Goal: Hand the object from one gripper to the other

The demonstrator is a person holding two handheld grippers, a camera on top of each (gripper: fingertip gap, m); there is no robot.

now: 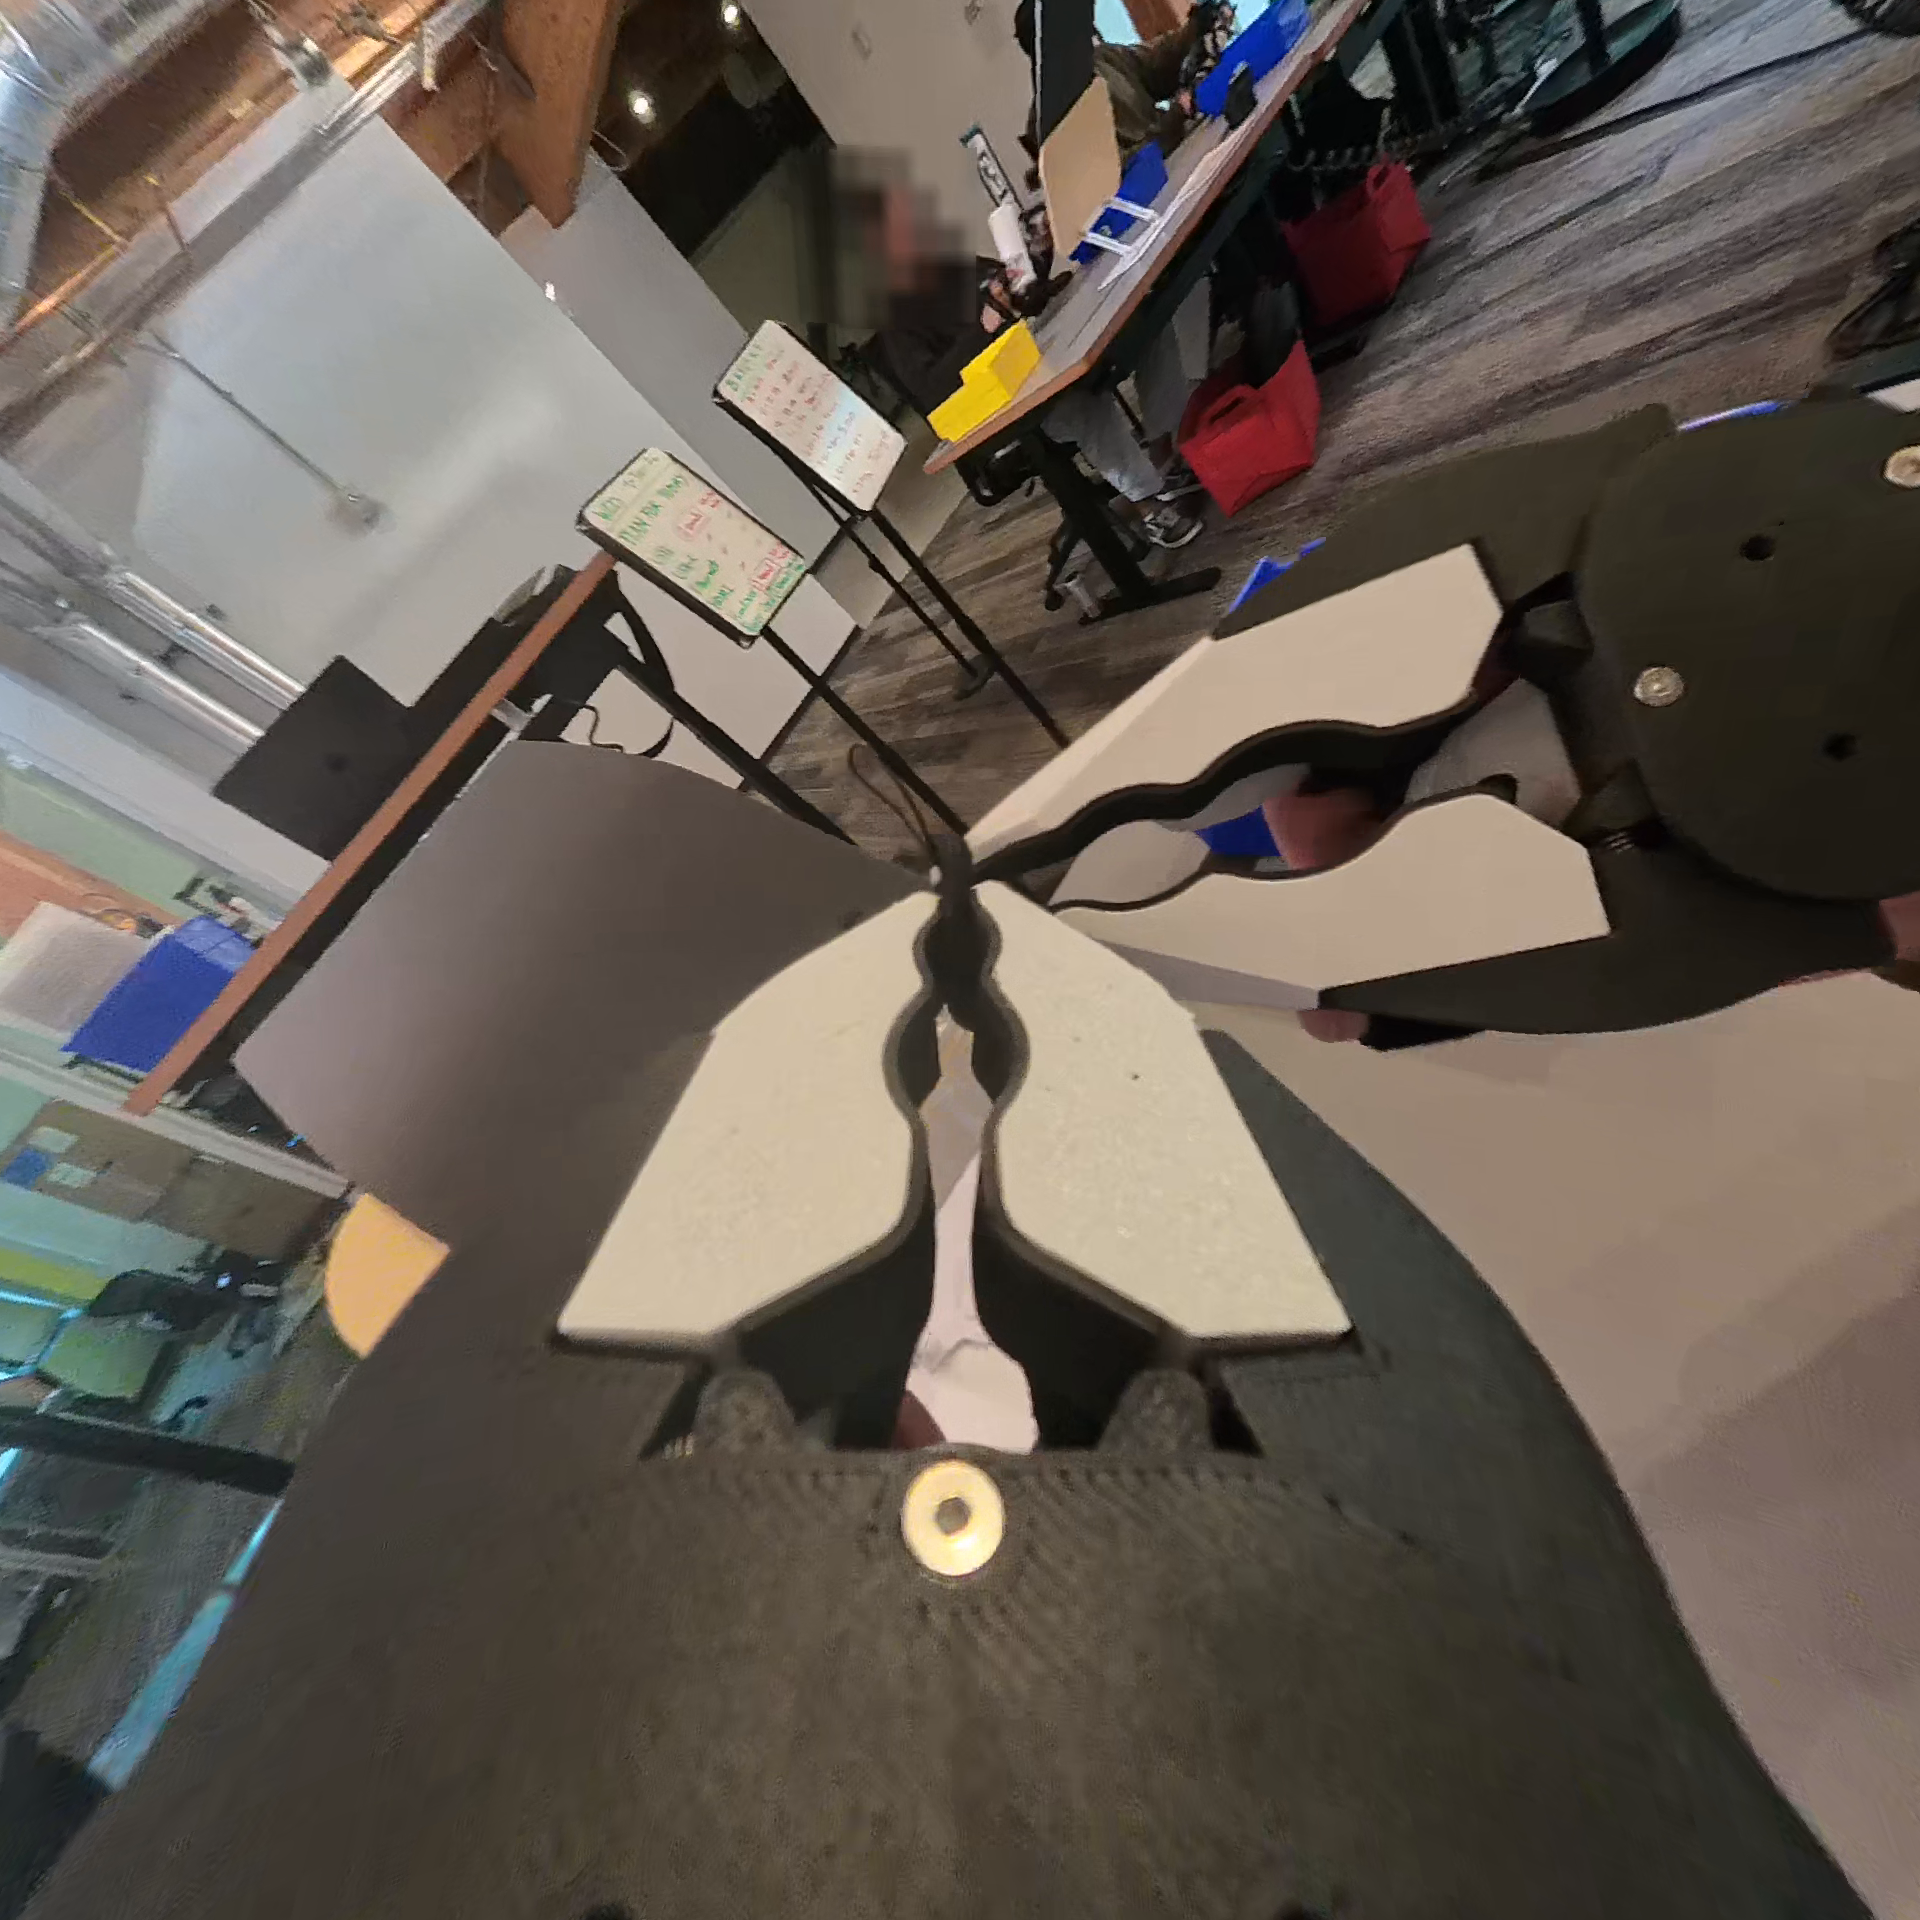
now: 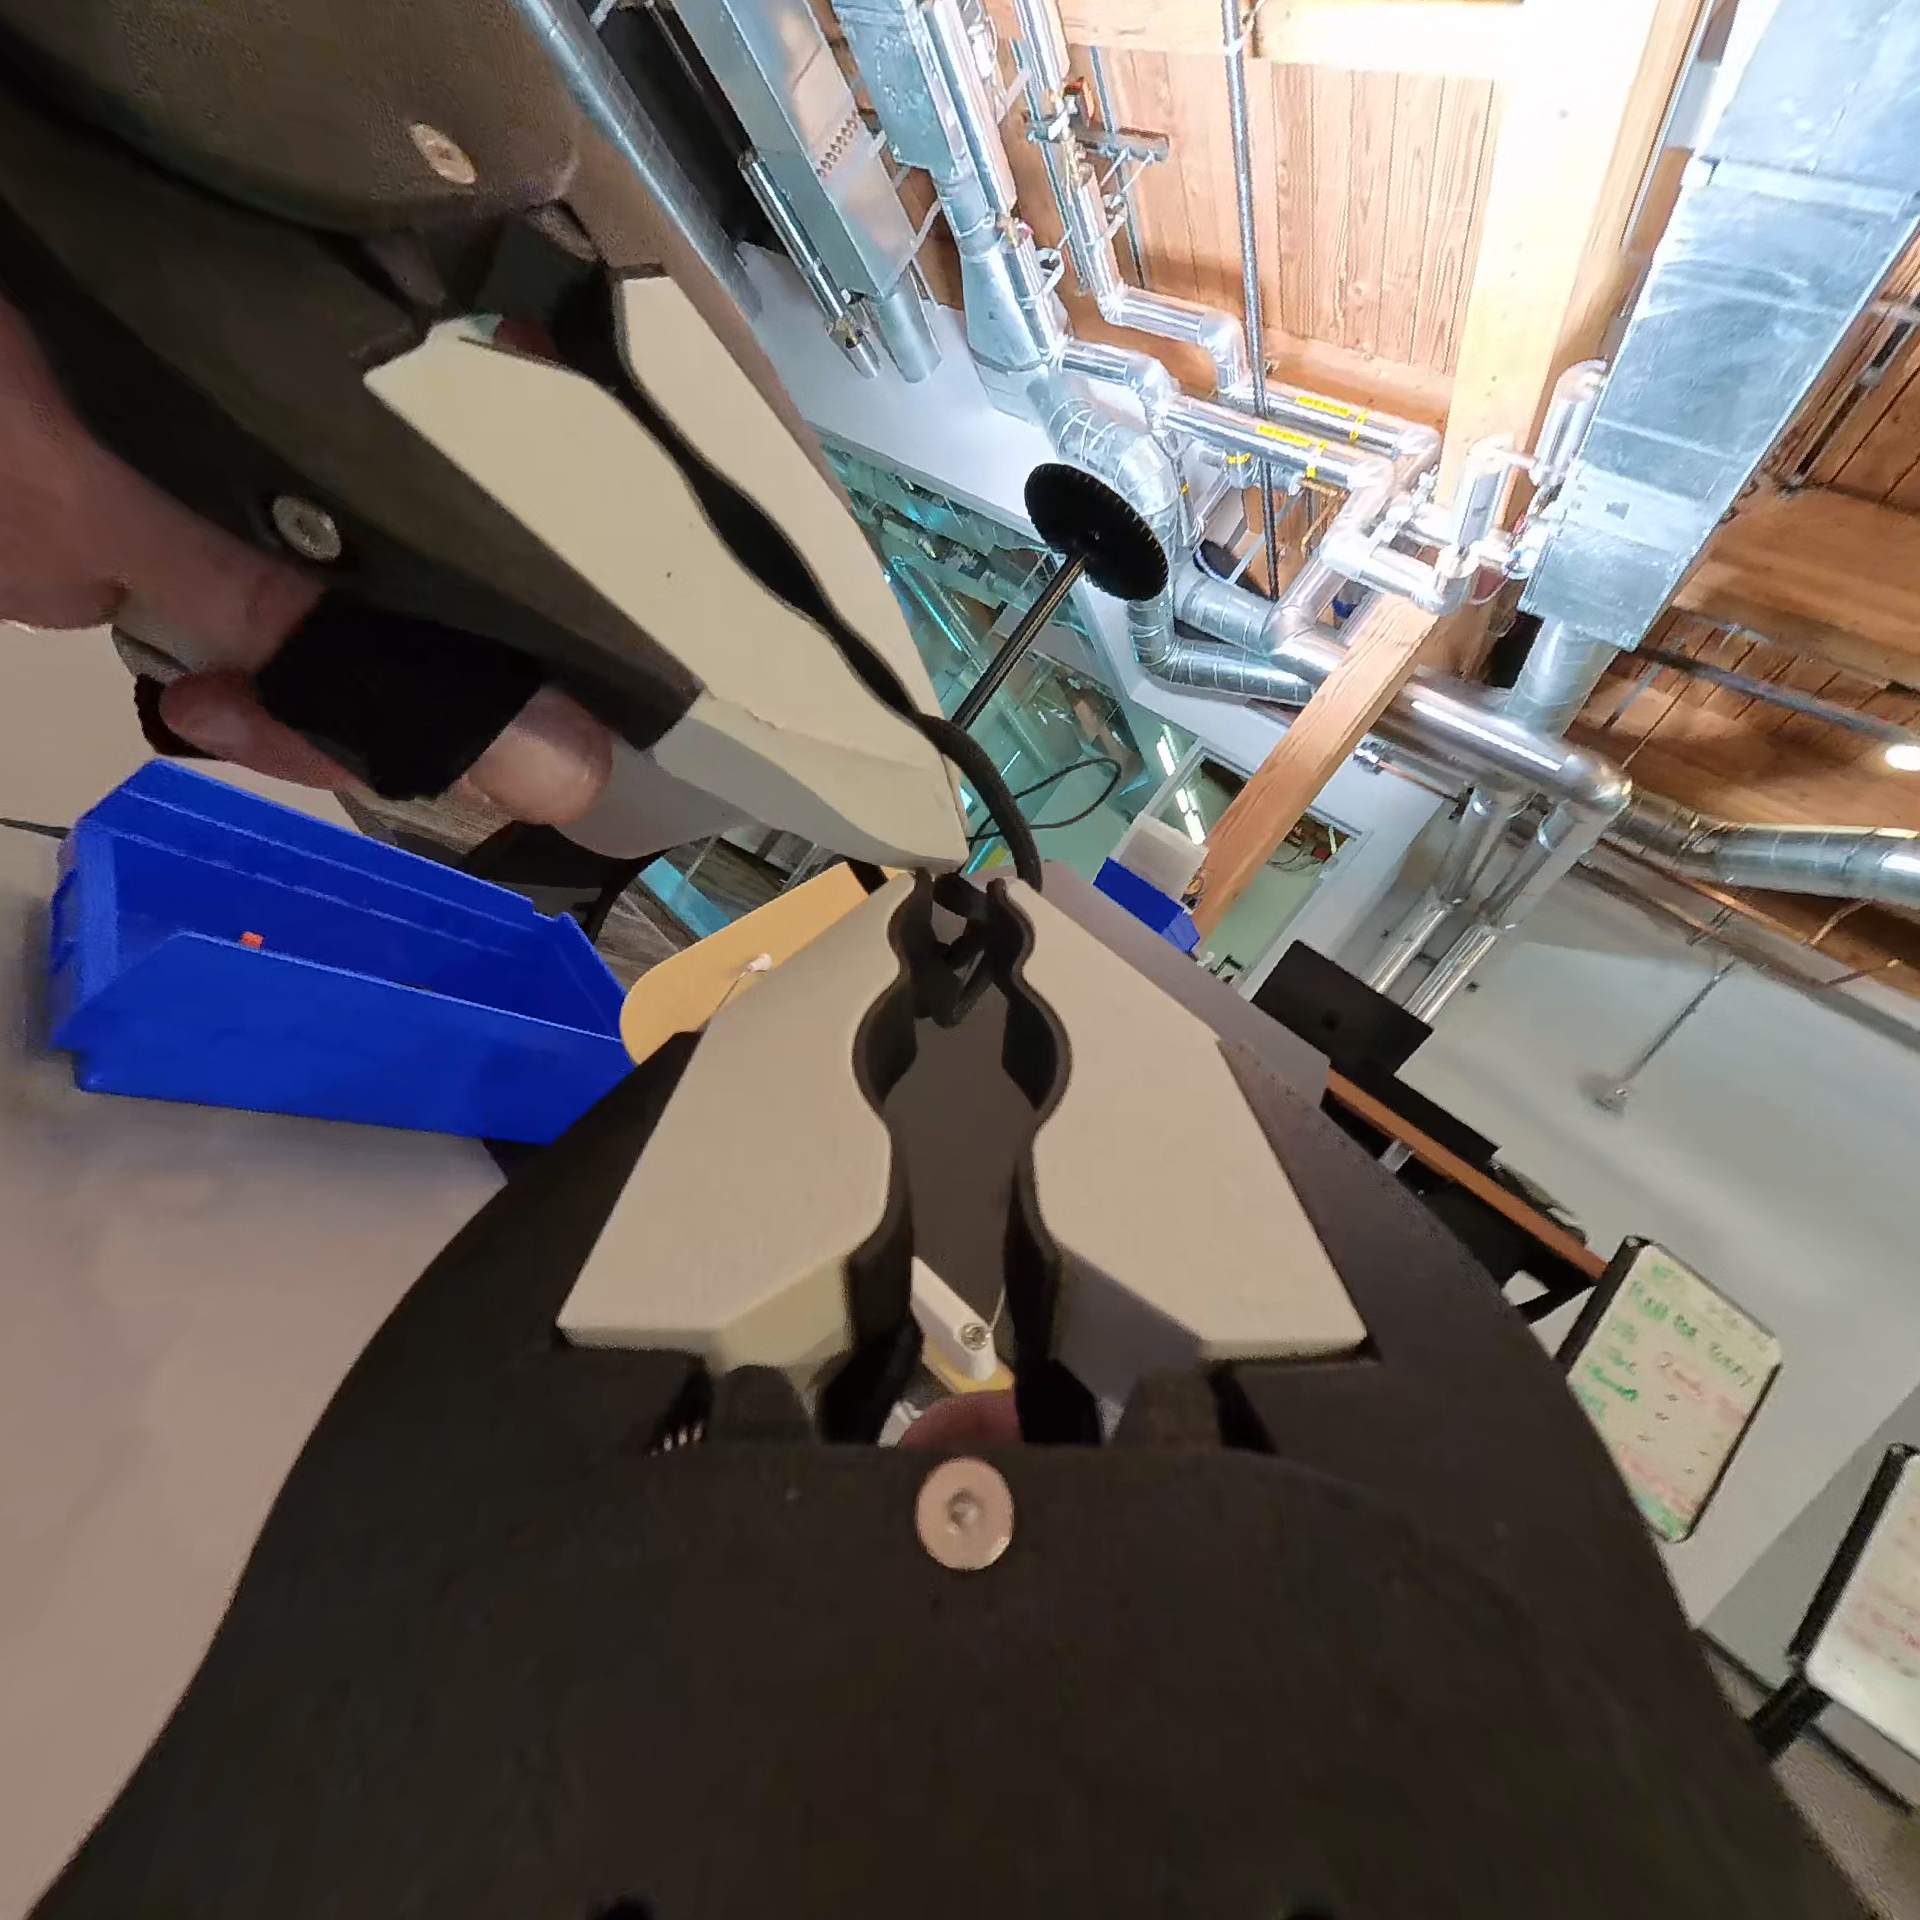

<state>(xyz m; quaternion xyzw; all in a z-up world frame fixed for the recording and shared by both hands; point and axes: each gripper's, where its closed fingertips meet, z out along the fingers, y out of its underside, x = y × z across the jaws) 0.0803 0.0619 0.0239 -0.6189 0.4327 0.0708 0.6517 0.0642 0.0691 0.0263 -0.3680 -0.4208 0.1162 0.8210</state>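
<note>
L gripper [image 1: 951, 904] and R gripper [image 2: 956, 891] meet tip to tip in mid-air above a grey table [image 1: 1558, 1299], with the black object [image 2: 1096, 530] between them. The obj is a thin black rod w/ a small toothed wheel at its far end. In the right wrist view the rod rises up and to the right from the L tips, w/ the wheel against the silver ducts [image 2: 1195, 416] on the ceiling. A thin black cord loops out by the tips. L tongs are pressed together on the obj's dark lower part, which fills the wavy slot betw. the white fingers in the left wrist view. R tongs are narrow, w/ the tips just either side of a small black piece of the obj. Can't tell whether they actually clamp it or only bracket it. In the left wrist view the R gripper comes in from the right, roughly at right angles to the L one. A person's hand [image 2: 187, 623] wraps the L gripper's handle. A blue bin [image 2: 312, 987] sits on the table below the L gripper. Farther back are two whiteboards on stands [image 1: 691, 540], yellow bins [image 1: 987, 379] on a desk and red bags [image 1: 1252, 426] under it.
</note>
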